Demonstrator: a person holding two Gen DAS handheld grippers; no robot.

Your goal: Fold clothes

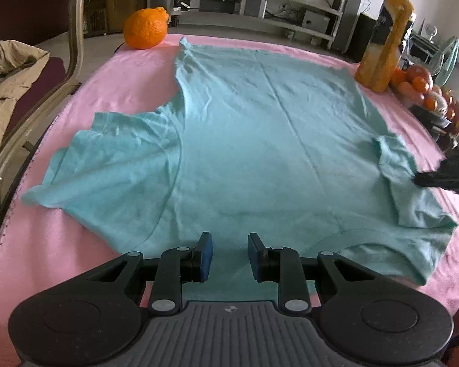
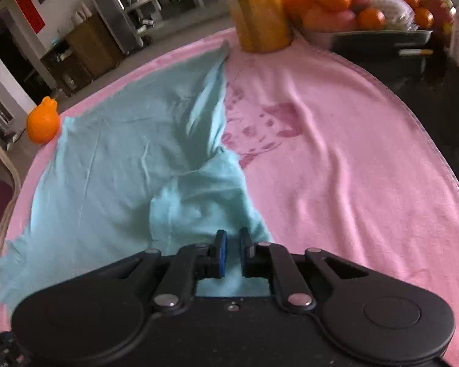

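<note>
A teal T-shirt (image 1: pixel 244 140) lies spread flat on a pink blanket (image 1: pixel 113 91), its collar edge nearest the left wrist view. My left gripper (image 1: pixel 229 241) is open and empty just above the shirt's near edge. In the right wrist view the shirt (image 2: pixel 122 165) has a bunched right sleeve (image 2: pixel 205 195). My right gripper (image 2: pixel 232 238) sits over that sleeve with its jaws close together and a narrow gap; sleeve cloth lies under them, and a grip is not clear. The right gripper also shows in the left wrist view (image 1: pixel 419 179) at the sleeve.
A large orange (image 1: pixel 147 29) sits at the blanket's far left corner. An orange juice bottle (image 1: pixel 385 39) stands at the far right, with a fruit bowl (image 2: pixel 379 35) beside it. A chair (image 1: pixel 30 116) with a beige garment is to the left.
</note>
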